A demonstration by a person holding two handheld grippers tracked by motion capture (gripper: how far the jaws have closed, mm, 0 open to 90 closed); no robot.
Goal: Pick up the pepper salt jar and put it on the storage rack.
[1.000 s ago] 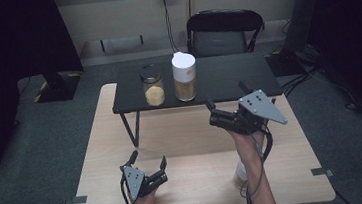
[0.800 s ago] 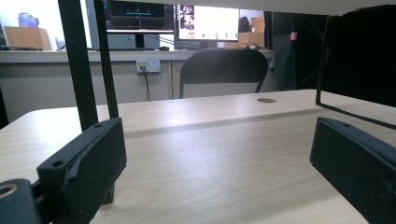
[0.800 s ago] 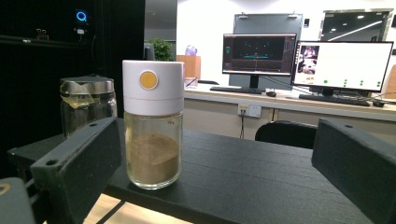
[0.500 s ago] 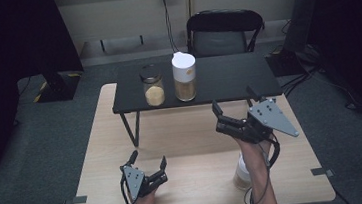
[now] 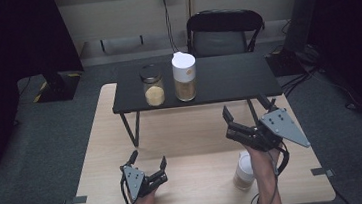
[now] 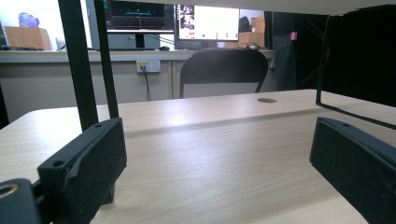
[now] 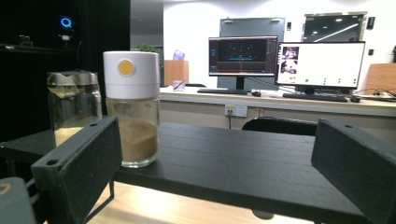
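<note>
On the black shelf (image 5: 217,81) above the tabletop (image 5: 187,131), the white-lidded jar (image 5: 185,76) stands upright, long axis vertical. The right tool (image 5: 248,113), released and empty, faces it; the left tool (image 5: 148,161) rests released.

White-lidded jar (image 5: 185,76), tan powder inside; black shelf (image 5: 217,81); pale wood table (image 5: 188,141); black jaws.

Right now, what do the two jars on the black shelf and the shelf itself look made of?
White-lidded jar: clear glass or plastic, see-through with powder showing; lid looks like matte white plastic. Smaller jar: clear, likely glass; shiny, possibly metal lid. Shelf: matte black board on thin black legs, probably metal.
</note>
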